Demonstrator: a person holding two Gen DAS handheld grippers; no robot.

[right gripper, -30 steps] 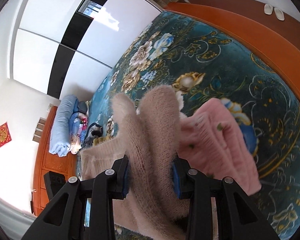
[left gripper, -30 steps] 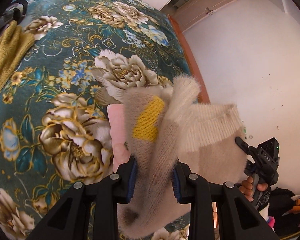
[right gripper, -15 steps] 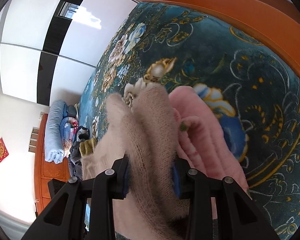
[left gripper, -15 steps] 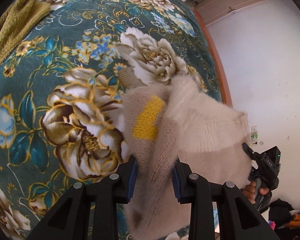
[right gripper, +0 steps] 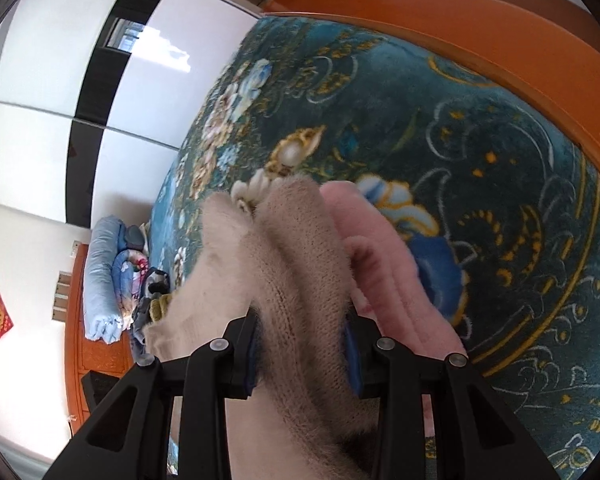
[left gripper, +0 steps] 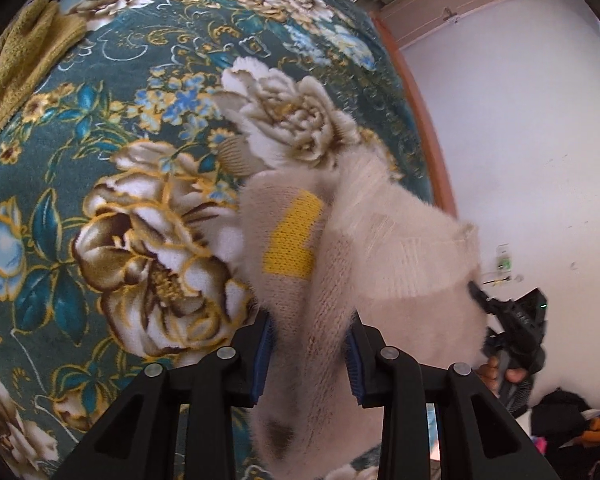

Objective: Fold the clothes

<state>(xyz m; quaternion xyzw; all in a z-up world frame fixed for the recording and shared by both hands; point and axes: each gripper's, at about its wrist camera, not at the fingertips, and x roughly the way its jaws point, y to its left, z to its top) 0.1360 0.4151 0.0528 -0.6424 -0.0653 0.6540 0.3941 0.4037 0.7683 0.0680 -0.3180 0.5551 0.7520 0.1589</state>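
A fluffy beige sweater [left gripper: 400, 272] with a yellow patch [left gripper: 292, 240] is held up over the floral bed cover [left gripper: 100, 184]. My left gripper [left gripper: 308, 356] is shut on one bunched edge of it. My right gripper [right gripper: 302, 350] is shut on another edge of the same sweater [right gripper: 288, 264]; it also shows in the left wrist view [left gripper: 516, 340], at the sweater's far side. A folded pink garment [right gripper: 392, 280] lies on the bed just right of the right gripper, partly under the sweater.
A mustard-yellow knit garment [left gripper: 24, 64] lies at the bed's far left. The orange wooden bed frame [right gripper: 480, 48] borders the bed. Rolled blue bedding [right gripper: 104, 276] and a pile of clothes [right gripper: 148, 300] lie near the headboard. A white wall [left gripper: 520, 140] stands beyond the bed.
Both grippers have carried the sweater over the pink garment, which is now hidden in the left wrist view. The sweater hangs closer to the bed.
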